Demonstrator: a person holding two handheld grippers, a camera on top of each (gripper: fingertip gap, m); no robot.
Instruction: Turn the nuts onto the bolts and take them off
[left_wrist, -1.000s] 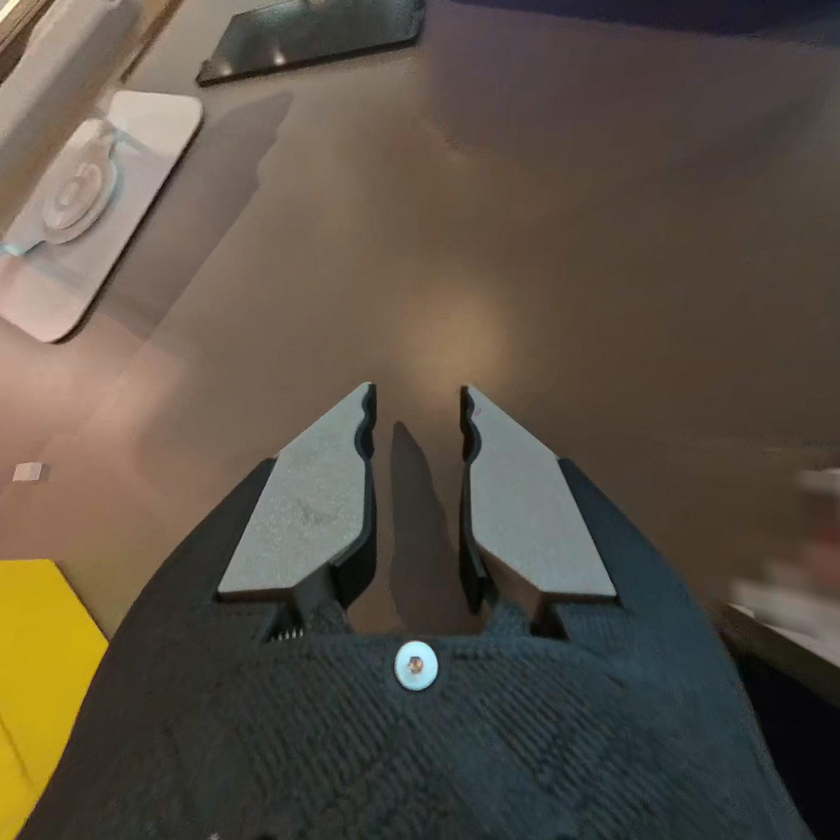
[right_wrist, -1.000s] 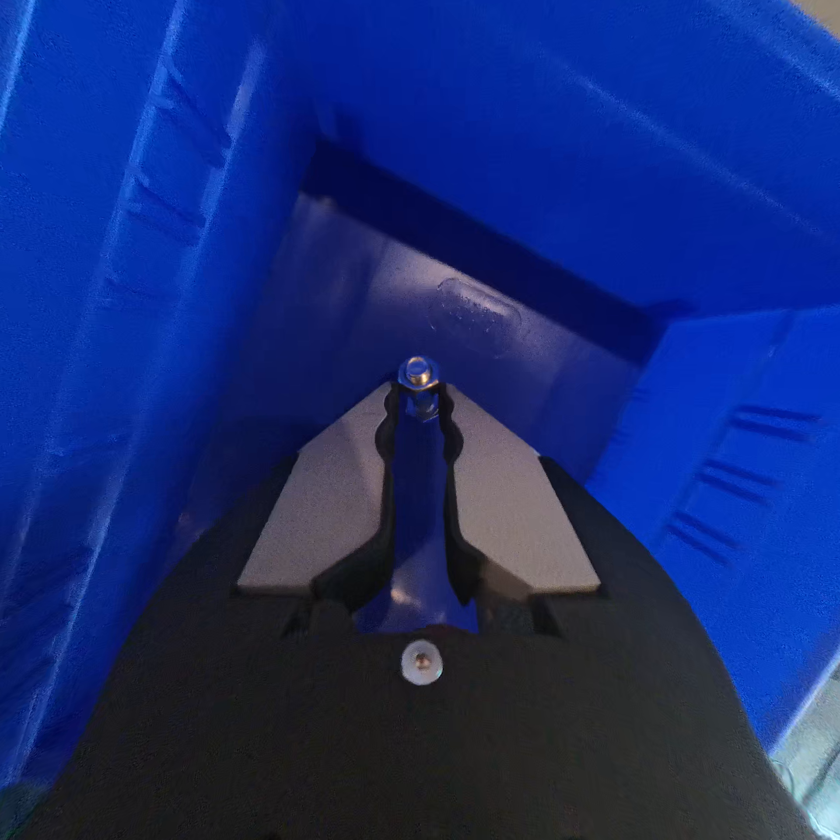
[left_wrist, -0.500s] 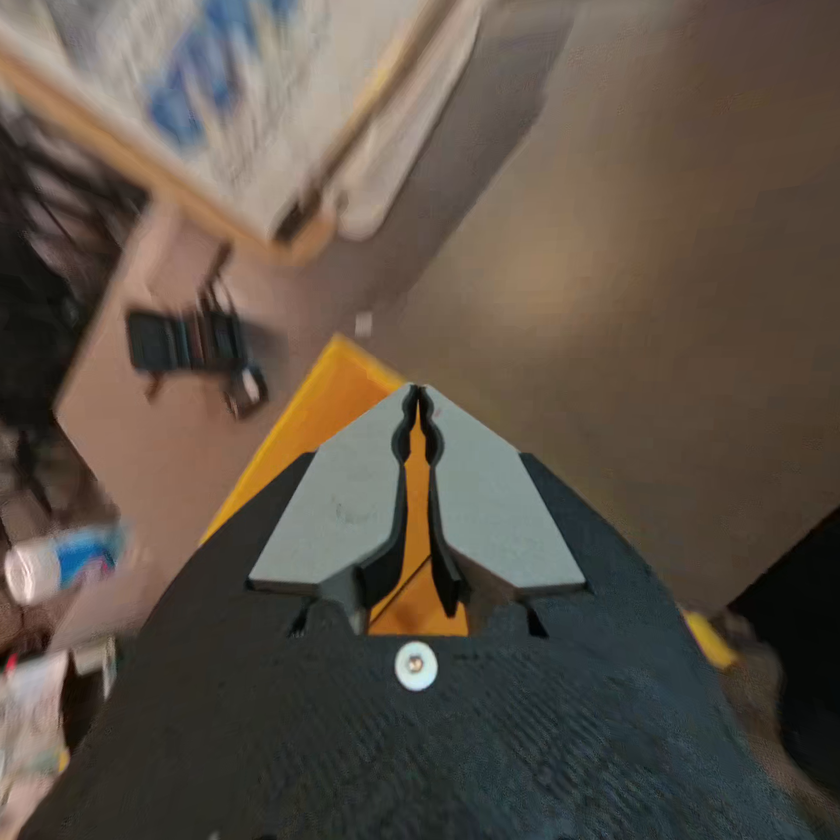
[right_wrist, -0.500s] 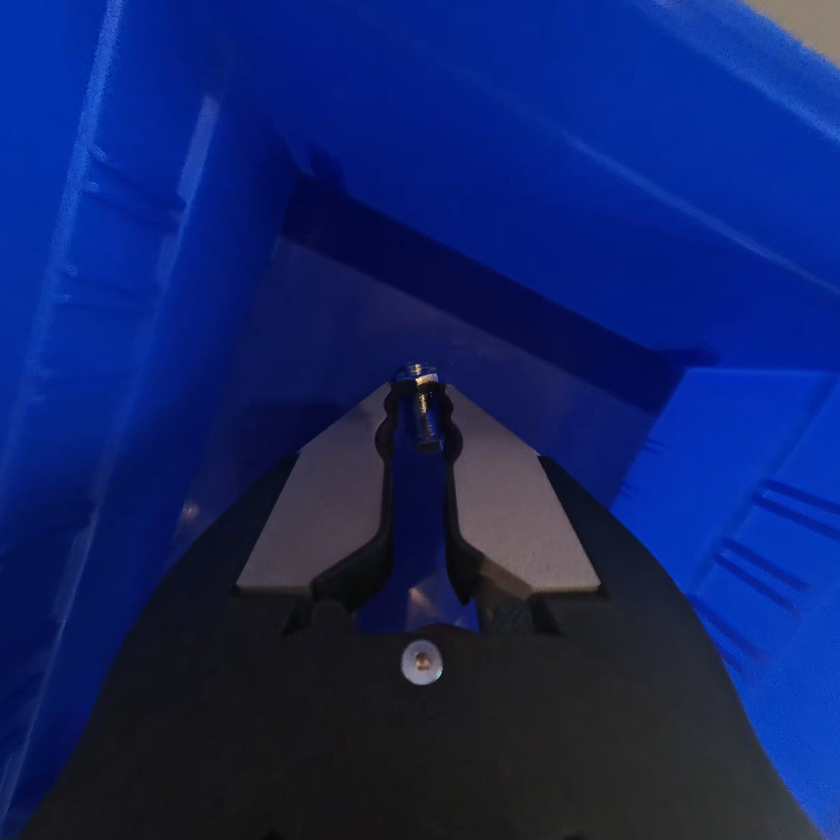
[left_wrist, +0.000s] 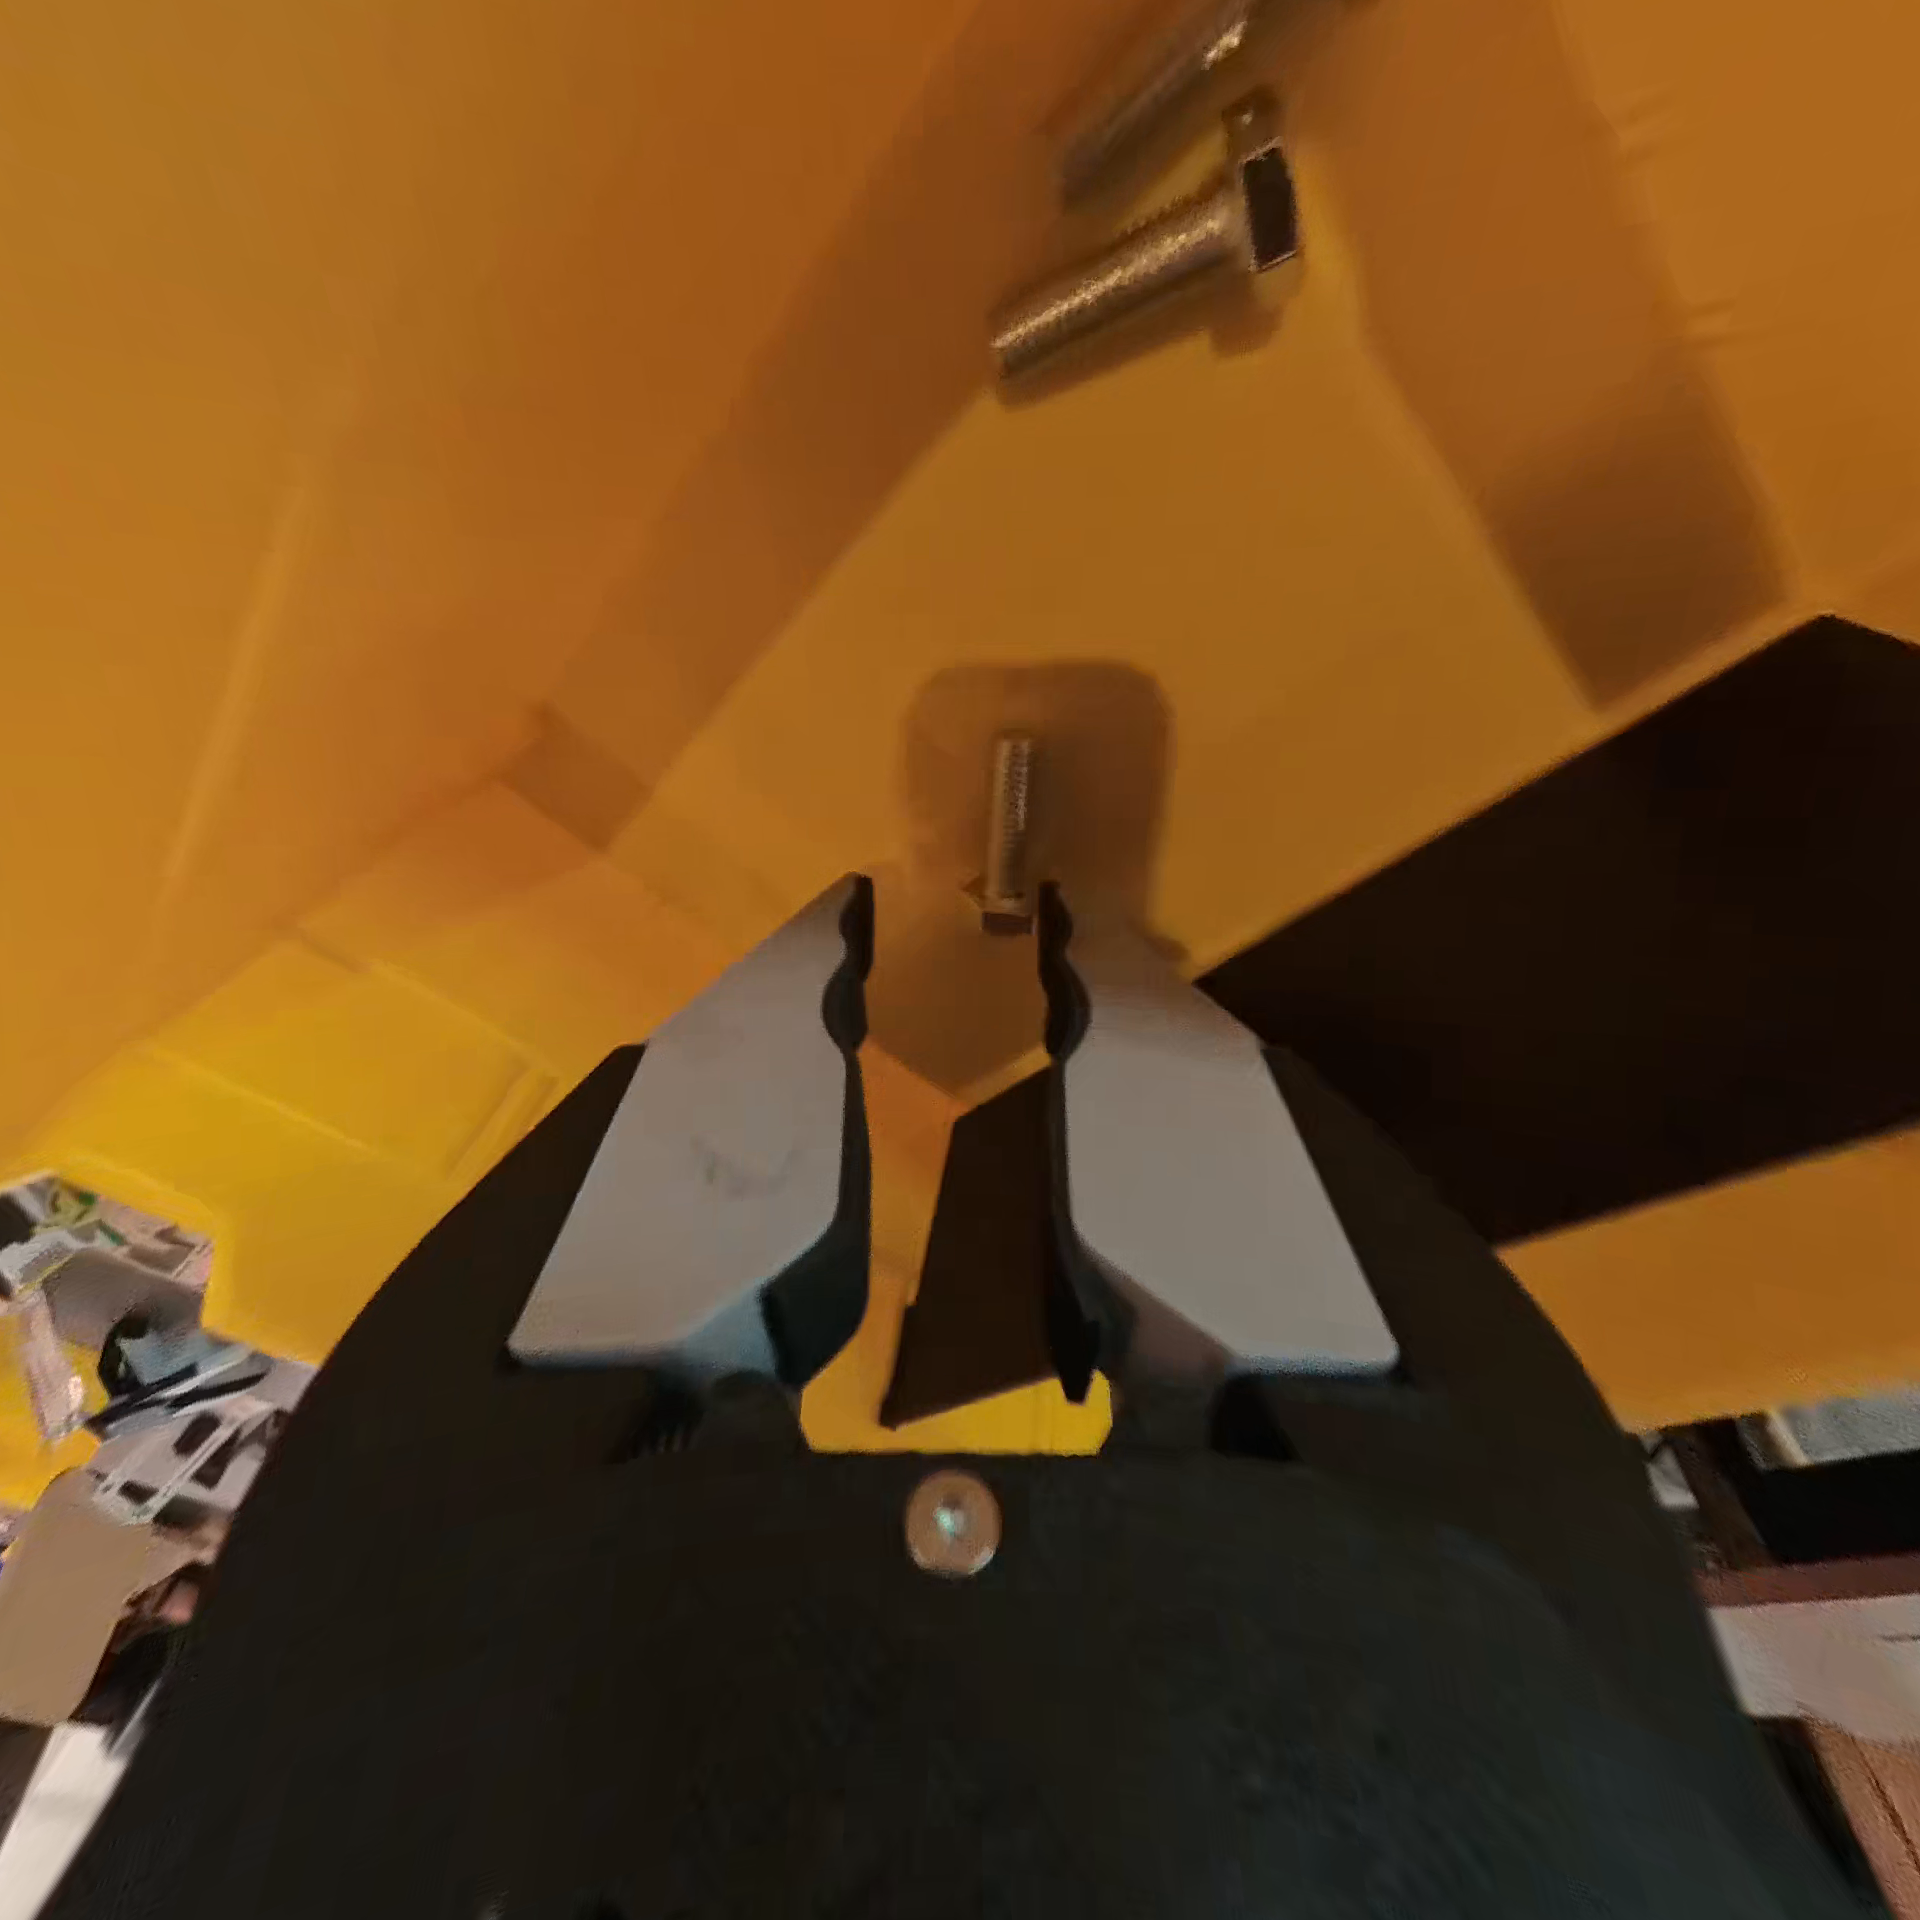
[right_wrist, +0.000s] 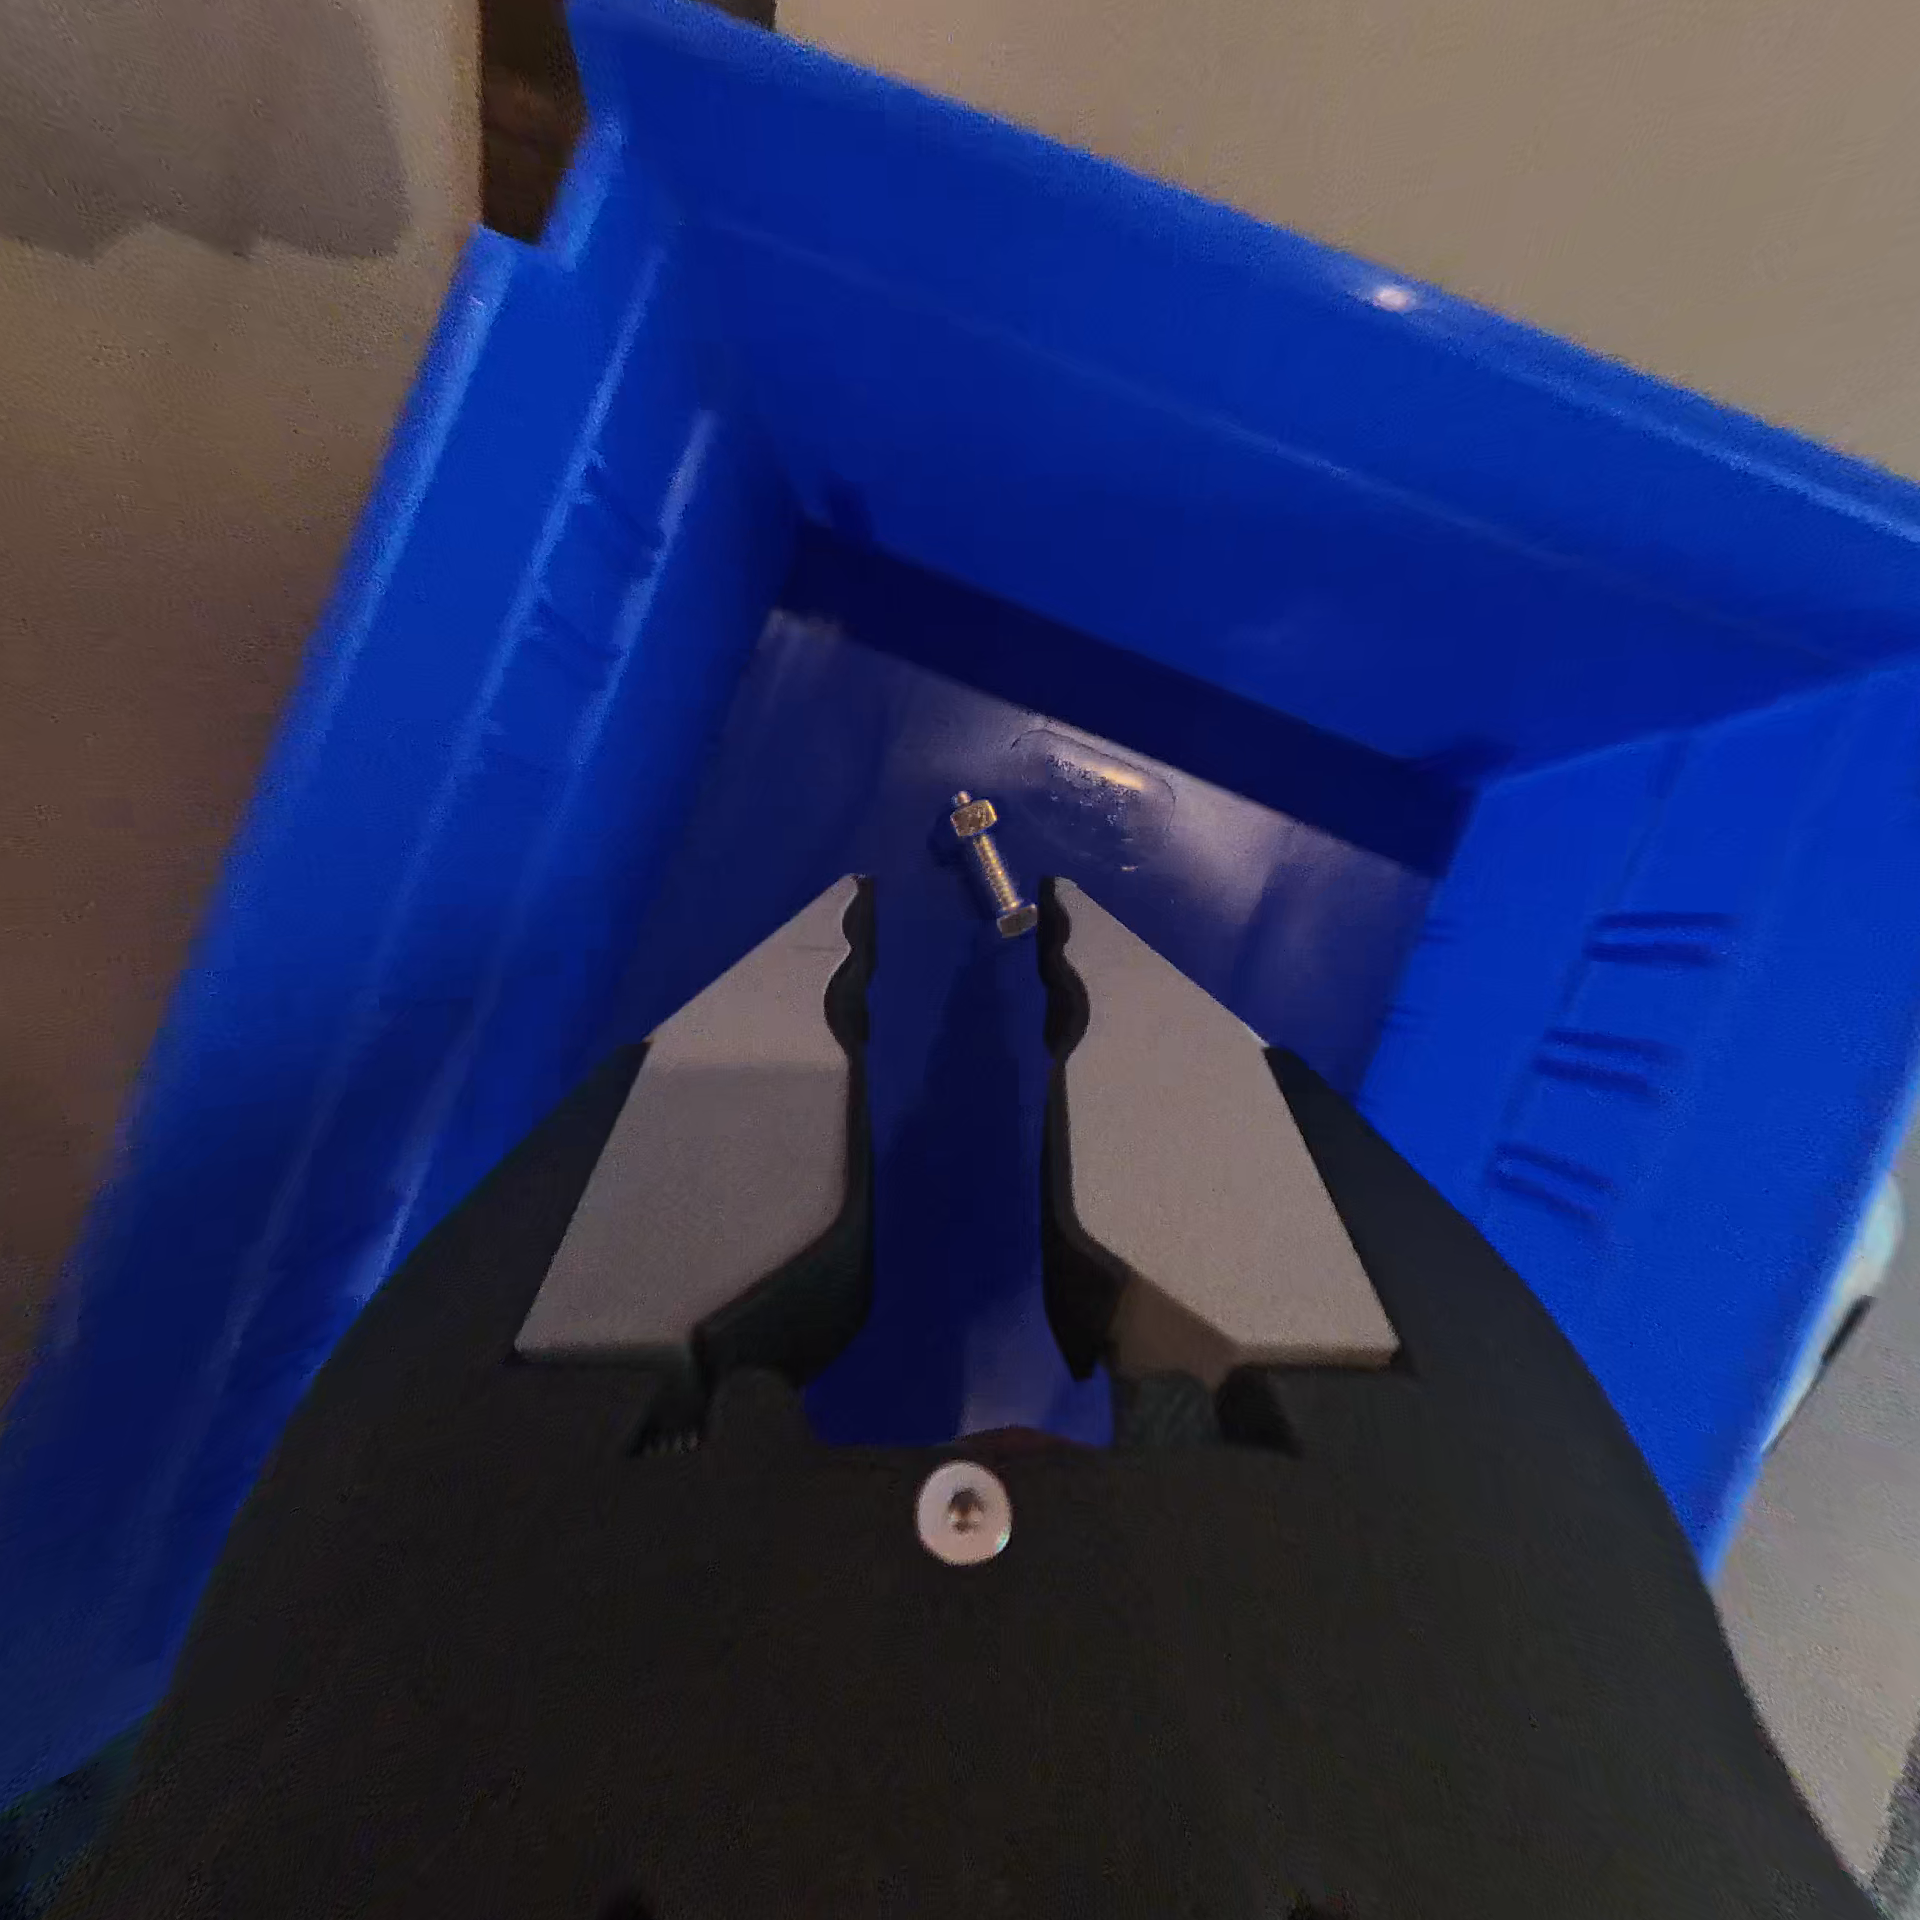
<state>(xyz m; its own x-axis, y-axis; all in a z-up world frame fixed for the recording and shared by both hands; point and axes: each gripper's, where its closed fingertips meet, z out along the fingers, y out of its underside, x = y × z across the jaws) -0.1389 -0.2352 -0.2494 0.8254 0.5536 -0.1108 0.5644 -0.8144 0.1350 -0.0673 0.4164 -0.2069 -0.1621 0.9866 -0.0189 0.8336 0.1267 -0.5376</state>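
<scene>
In the left wrist view my left gripper (left_wrist: 951, 899) is open inside a yellow bin (left_wrist: 416, 416). A small silver bolt (left_wrist: 1010, 831) lies on the bin floor just past the fingertips, its head close to the right fingertip. A larger bolt (left_wrist: 1143, 275) lies farther in, with another blurred one behind it. In the right wrist view my right gripper (right_wrist: 951, 899) is open and empty above a blue bin (right_wrist: 1143, 416). A small bolt with a nut on it (right_wrist: 992, 862) lies on the blue bin's floor just beyond the fingertips.
A dark surface (left_wrist: 1558, 935) shows past the yellow bin's edge at right. Blurred clutter (left_wrist: 104, 1330) sits at lower left. The blue bin stands on a beige table (right_wrist: 156, 623), and its walls rise on three sides of the gripper. The larger bolt (left_wrist: 1143, 275) is about 9 centimetres from my left fingertips and 55 centimetres from my right.
My left gripper swung from the table into the yellow bin, shutting midway and opening again by a small bolt. My right gripper opened, let go of the bolt with the nut, and drew back.
</scene>
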